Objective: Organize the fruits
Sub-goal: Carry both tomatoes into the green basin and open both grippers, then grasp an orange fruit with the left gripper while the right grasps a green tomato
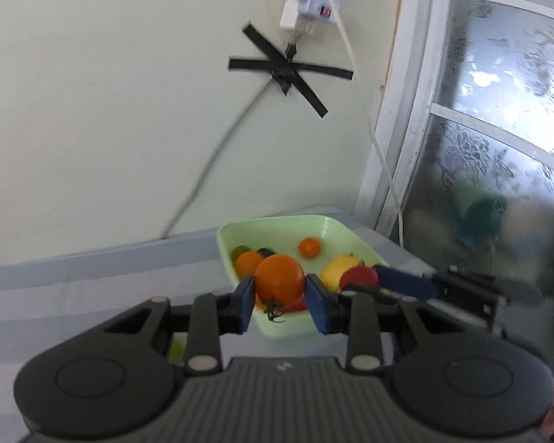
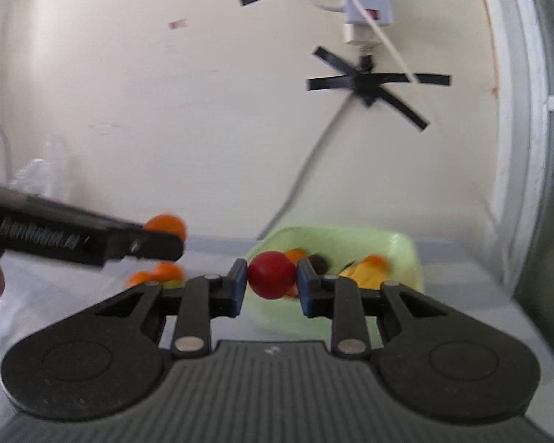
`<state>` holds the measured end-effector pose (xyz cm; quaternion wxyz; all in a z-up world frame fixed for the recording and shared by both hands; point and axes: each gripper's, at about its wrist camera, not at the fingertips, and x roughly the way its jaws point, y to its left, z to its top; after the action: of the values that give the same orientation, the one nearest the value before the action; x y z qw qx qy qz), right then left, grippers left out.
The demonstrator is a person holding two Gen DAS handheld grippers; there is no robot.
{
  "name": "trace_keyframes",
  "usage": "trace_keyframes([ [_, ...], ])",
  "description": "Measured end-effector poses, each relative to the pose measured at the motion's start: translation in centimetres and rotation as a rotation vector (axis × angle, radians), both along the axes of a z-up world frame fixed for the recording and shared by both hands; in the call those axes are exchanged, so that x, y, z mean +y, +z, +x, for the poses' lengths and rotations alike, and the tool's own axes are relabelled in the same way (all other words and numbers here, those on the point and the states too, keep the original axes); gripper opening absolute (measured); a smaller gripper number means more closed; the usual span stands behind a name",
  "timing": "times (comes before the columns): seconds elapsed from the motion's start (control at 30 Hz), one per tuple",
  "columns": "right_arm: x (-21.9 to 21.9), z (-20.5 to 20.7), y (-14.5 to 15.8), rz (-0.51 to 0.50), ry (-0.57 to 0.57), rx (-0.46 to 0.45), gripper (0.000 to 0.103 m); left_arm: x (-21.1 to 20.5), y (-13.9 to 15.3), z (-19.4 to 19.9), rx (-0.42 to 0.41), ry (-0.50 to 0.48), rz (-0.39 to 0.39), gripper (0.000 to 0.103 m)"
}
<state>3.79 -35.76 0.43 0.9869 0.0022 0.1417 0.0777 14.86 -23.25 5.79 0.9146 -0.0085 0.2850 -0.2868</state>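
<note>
My left gripper (image 1: 280, 295) is shut on an orange fruit (image 1: 279, 277) and holds it above the near end of a light green tray (image 1: 336, 226). My right gripper (image 2: 272, 280) is shut on a red fruit (image 2: 272, 274) above the same tray (image 2: 406, 251). In the left wrist view the red fruit (image 1: 359, 277) and the right gripper's blue finger (image 1: 406, 281) come in from the right. The tray holds a small orange fruit (image 1: 310, 247), a yellow fruit (image 1: 338, 271), another orange fruit (image 1: 248, 262) and dark fruits. In the right wrist view the left gripper (image 2: 158, 243) shows at left with its orange fruit (image 2: 165, 224).
Two orange fruits (image 2: 155, 275) lie on the grey table (image 1: 92, 280) left of the tray. A crumpled clear bag (image 2: 37, 177) sits at far left. Cables taped with black tape (image 1: 288, 70) hang on the wall behind. A frosted window (image 1: 498, 129) stands at right.
</note>
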Motion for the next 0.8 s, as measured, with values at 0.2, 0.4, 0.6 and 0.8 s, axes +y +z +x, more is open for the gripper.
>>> trace_keyframes([
  [0.2,-1.0,2.8,-1.3,-0.023,-0.028,0.021,0.032,-2.6,-2.5,6.3,0.199,-0.037,-0.066,0.030],
  [0.4,-1.5,2.6,-1.8,-0.031,-0.056,0.009,0.037,-3.5,-4.2,7.8,0.240,-0.042,-0.056,0.039],
  [0.6,-2.4,1.2,-1.5,0.033,-0.074,-0.055,0.041,0.7,-1.8,6.9,0.192,-0.017,-0.155,0.041],
  [0.8,-2.3,-0.4,-0.8,0.125,0.008,-0.098,0.043,9.0,-0.5,4.5,0.127,0.115,-0.177,0.041],
])
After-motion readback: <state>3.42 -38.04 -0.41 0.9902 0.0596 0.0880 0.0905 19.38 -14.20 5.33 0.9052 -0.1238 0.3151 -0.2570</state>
